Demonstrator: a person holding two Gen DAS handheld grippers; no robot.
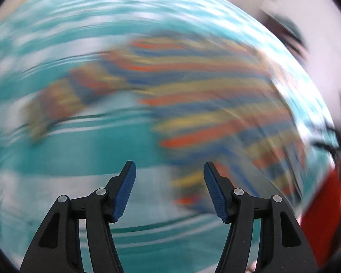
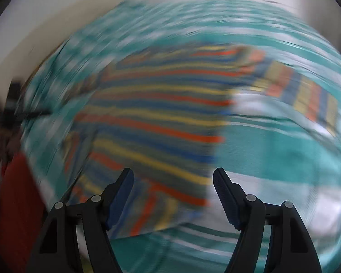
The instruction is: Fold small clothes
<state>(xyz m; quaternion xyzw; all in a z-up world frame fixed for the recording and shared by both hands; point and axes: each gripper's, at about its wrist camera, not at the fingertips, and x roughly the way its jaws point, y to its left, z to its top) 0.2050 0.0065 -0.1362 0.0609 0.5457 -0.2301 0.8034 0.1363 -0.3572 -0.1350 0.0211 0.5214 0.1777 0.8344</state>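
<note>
Both views are smeared by motion. A small striped garment (image 1: 211,95), orange, yellow and blue, lies spread on a teal and white striped cloth (image 1: 97,145). One sleeve (image 1: 56,104) reaches out to the left in the left wrist view. My left gripper (image 1: 169,169) is open and empty, above the cloth near the garment's lower edge. In the right wrist view the garment (image 2: 156,113) fills the middle, with a sleeve (image 2: 300,91) out to the right. My right gripper (image 2: 173,175) is open and empty over the garment's lower part.
The teal and white cloth (image 2: 284,150) covers the surface. A red-orange object shows at the right edge of the left wrist view (image 1: 322,207) and at the left edge of the right wrist view (image 2: 16,204). A pale wall (image 2: 56,11) lies beyond.
</note>
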